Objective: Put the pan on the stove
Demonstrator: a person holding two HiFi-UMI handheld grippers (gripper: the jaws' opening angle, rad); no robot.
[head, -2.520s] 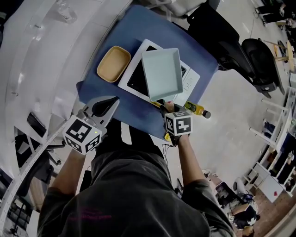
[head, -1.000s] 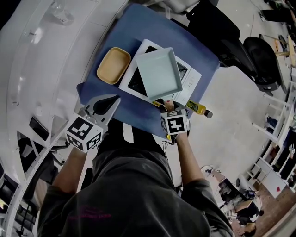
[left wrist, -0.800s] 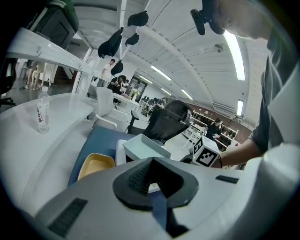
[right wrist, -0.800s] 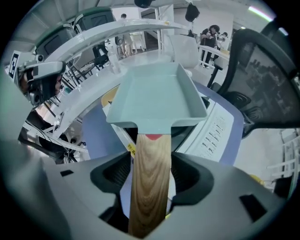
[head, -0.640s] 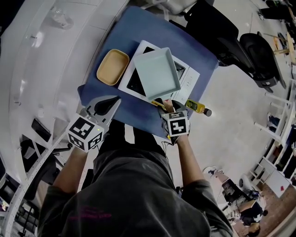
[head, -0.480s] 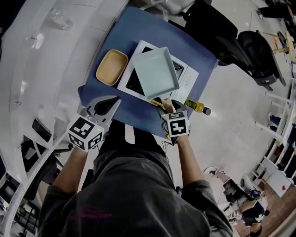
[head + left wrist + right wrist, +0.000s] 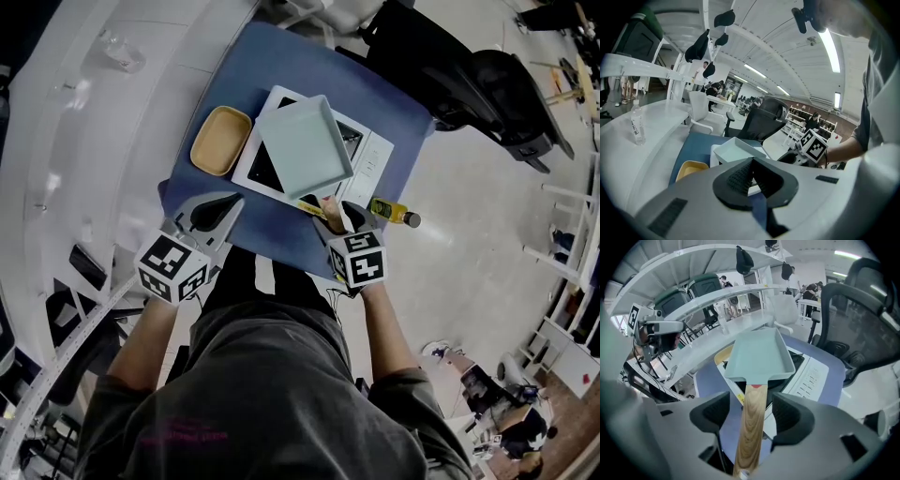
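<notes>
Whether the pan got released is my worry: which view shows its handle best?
The right gripper view: the handle lies between the right gripper's jaws, which have just been opening, clear of it. The head view shows only a stub; the left gripper view only the pan's body.

R gripper (image 7: 334,217) fingers (image 7: 792,413) just opened off pan (image 7: 295,145) handle; pan shifted twd 10 o'clock on stove (image 7: 367,169).

pale green square pan (image 7: 298,142), wooden handle, rests on white stove (image 7: 371,167).
</notes>
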